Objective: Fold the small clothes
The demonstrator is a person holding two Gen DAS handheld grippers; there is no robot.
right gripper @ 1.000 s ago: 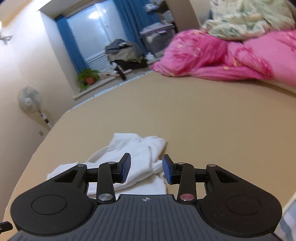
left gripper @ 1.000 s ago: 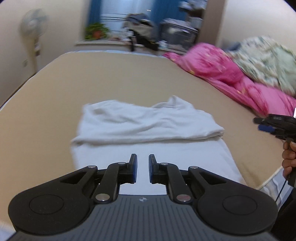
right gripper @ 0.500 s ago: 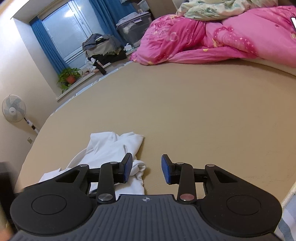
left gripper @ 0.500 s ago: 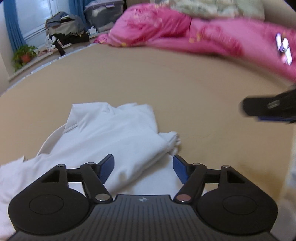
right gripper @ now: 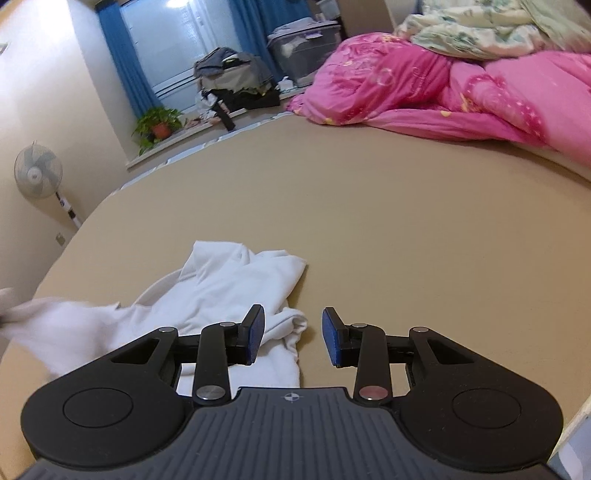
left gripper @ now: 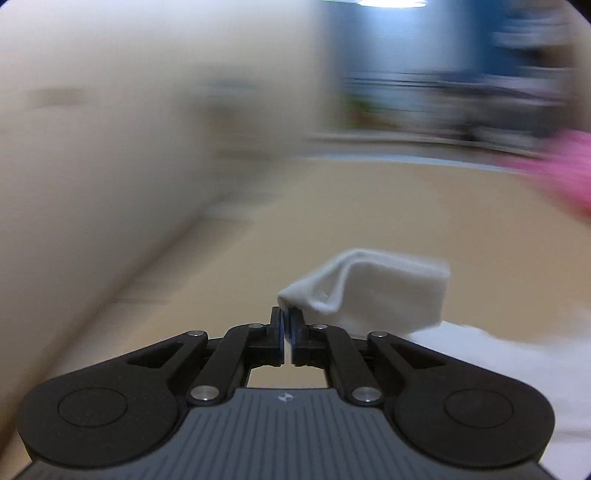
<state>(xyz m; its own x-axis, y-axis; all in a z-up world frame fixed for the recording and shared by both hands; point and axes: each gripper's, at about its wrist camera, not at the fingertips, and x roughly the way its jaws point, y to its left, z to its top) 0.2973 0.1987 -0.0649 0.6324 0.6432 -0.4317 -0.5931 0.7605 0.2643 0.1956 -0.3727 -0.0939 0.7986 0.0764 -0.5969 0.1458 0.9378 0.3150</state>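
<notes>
A white garment (right gripper: 236, 284) lies partly folded on the tan bed (right gripper: 406, 229). My left gripper (left gripper: 287, 325) is shut on a lifted corner of the white garment (left gripper: 376, 295), which hangs to the right above the bed; this view is motion-blurred. In the right wrist view that lifted end shows blurred at the far left (right gripper: 44, 321). My right gripper (right gripper: 293, 339) is open and empty, low over the garment's near right edge, its left pad (right gripper: 255, 334) above the cloth.
A pink duvet (right gripper: 461, 85) and a floral blanket (right gripper: 480, 26) are piled at the bed's far right. A fan (right gripper: 37, 173) stands by the left wall. A potted plant (right gripper: 159, 123), clothes and a plastic bin (right gripper: 303, 48) sit by the window.
My left gripper has swung left, closed on a corner of the garment and lifted it. My right gripper has opened a little wider and stayed near the garment's right edge.
</notes>
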